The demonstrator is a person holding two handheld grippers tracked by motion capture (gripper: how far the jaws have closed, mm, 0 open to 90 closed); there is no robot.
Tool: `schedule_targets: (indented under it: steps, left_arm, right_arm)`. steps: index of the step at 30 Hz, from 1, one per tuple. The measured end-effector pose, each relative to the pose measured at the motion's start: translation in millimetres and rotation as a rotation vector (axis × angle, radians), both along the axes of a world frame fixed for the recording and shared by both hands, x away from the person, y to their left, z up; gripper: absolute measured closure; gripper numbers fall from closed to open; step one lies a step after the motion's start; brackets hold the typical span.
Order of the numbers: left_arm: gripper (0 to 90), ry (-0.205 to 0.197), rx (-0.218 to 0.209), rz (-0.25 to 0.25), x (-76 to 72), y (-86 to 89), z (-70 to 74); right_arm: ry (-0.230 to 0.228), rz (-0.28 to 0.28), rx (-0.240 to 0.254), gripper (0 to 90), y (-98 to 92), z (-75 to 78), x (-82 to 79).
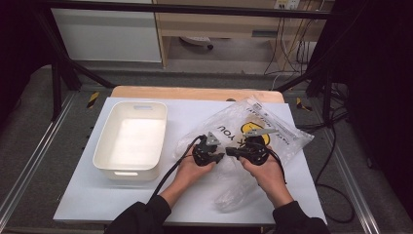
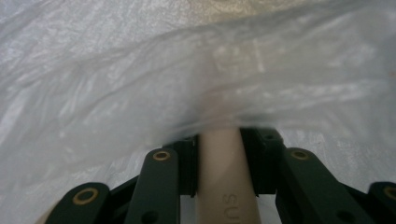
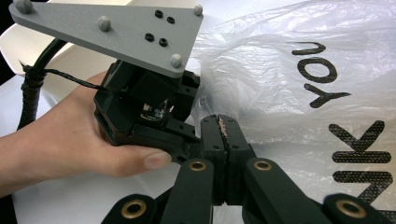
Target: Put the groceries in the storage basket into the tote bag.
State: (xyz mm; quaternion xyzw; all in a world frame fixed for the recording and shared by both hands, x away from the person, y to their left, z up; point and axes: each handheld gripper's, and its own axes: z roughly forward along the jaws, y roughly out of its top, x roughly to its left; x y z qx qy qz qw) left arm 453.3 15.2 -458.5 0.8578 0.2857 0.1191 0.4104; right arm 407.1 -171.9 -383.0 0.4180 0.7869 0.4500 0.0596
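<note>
Bag (image 1: 243, 131) lay crumpled on the white tabletop (image 1: 195, 109) in the high view, right of an empty white bin (image 1: 131, 139); your left tongs (image 1: 218, 157) and right tongs (image 1: 229, 152) met at its near edge, almost tip to tip. The film was thin, clear and wrinkled, printed with black letters and a yellow mark.

From the left gripper view, your left tongs (image 2: 226, 158) stood partly closed around a smooth beige tube (image 2: 224, 177) with faint lettering, its far end pushed under the milky film (image 2: 140, 79). It looked as if you were feeding the tube into the bag. If the mouth had not really opened, the tube could have pushed the film ahead of it and bunched it up instead of going in.

From the right gripper view, your right tongs (image 3: 225, 135) were fully closed, apparently pinching the bag's edge (image 3: 205, 105) just beside your left hand (image 3: 70, 135). So thin a pinch could have slipped or torn under a hard pull, and the two tools were near enough to knock together.
</note>
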Motion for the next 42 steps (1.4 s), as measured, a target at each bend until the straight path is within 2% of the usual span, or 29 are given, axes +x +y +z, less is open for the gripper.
schedule_targets:
  steps: [4,7,13,15,18,21,32,36,39,42]
  left_arm:
    - [68.2,0.003,-0.001,0.005,0.2,0.4,0.1]
    - [67.5,0.006,-0.021,0.007,-1.0,0.9,0.8]
    - [59.2,0.009,-0.026,0.003,-5.1,2.5,1.0]
    - [52.1,0.012,-0.033,0.017,-6.5,4.5,2.7]
    - [50.9,0.000,-0.045,0.017,-10.3,10.3,8.0]
    - [47.2,0.010,-0.064,0.027,-13.5,18.1,14.1]
    - [46.3,-0.035,-0.136,0.019,-40.4,44.8,42.8]
    - [45.8,-0.074,-0.169,0.026,-50.5,53.7,59.2]
    - [44.1,-0.111,-0.196,0.045,-52.4,57.5,72.4]
    - [40.5,-0.150,-0.181,0.082,-46.2,56.8,83.4]
  right_arm:
    - [-0.001,-0.001,0.001,90.0,-0.2,0.0,0.3]
    - [-0.001,-0.001,0.001,90.0,0.0,0.4,0.2]
    - [-0.006,0.000,0.003,90.0,-0.6,1.4,-0.1]
    - [-0.006,-0.001,0.002,90.0,-1.4,1.4,0.0]
    - [-0.007,-0.007,0.003,90.0,-3.0,1.5,0.0]
    - [-0.005,-0.015,0.002,90.0,-4.4,1.3,0.3]
    - [-0.005,-0.027,-0.011,90.0,-7.8,-2.2,-0.4]
    - [-0.004,-0.029,-0.019,90.0,-6.9,-6.0,-0.8]
    - [0.003,-0.026,-0.021,90.0,-6.4,-9.2,-1.8]
    - [0.002,-0.023,-0.027,90.0,-6.1,-13.3,-3.2]
